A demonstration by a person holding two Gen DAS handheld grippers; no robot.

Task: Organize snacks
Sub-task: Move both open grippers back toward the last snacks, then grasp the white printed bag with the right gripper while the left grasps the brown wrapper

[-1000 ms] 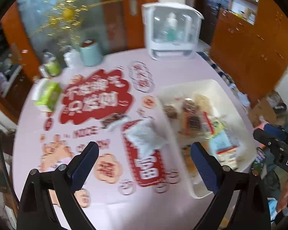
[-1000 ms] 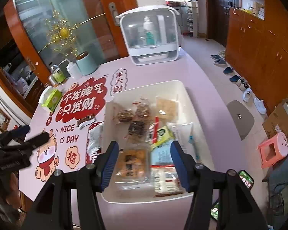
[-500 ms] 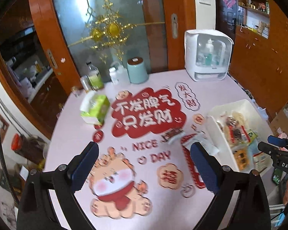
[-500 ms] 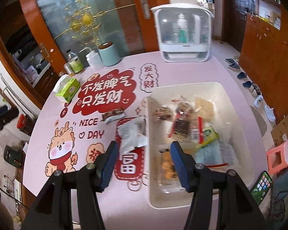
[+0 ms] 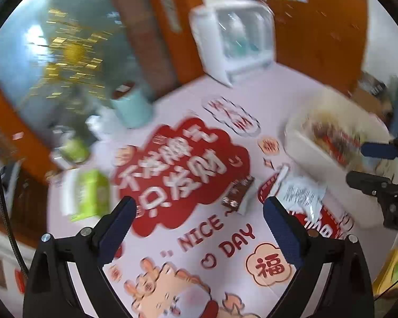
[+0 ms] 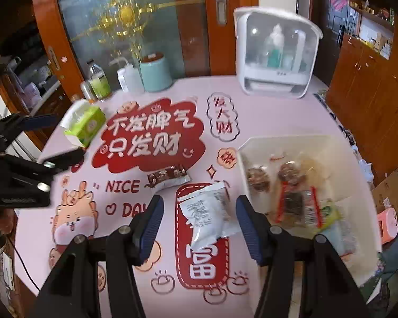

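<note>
**Two loose snack packets lying on the table beside the white bin**

The right wrist view is giving the sharp picture: the right gripper is hanging with its jaws apart and nothing pressed between them, a crinkled white foil snack packet lying on the pink printed table just beyond and between its blue pads. A dark brown rectangular snack wrapper is resting just beside it, farther away. The white rectangular plastic bin is sitting to the right, holding a jumble of wrapped snacks.

The left wrist view is blurring heavily, yet it is showing the left gripper head-on, jaws spread wide and empty, above the red lettering. There the brown wrapper and white packet are lying near the right pad.

Around the far rim are standing a white clear-fronted storage box, a pale teal cylindrical canister, a green tissue pack and some bottles. Nothing is lying between the grippers and the two loose packets.

The bin's near right corner is being cut off by the right gripper's arm, and its contents are too smeared to name singly.
</note>
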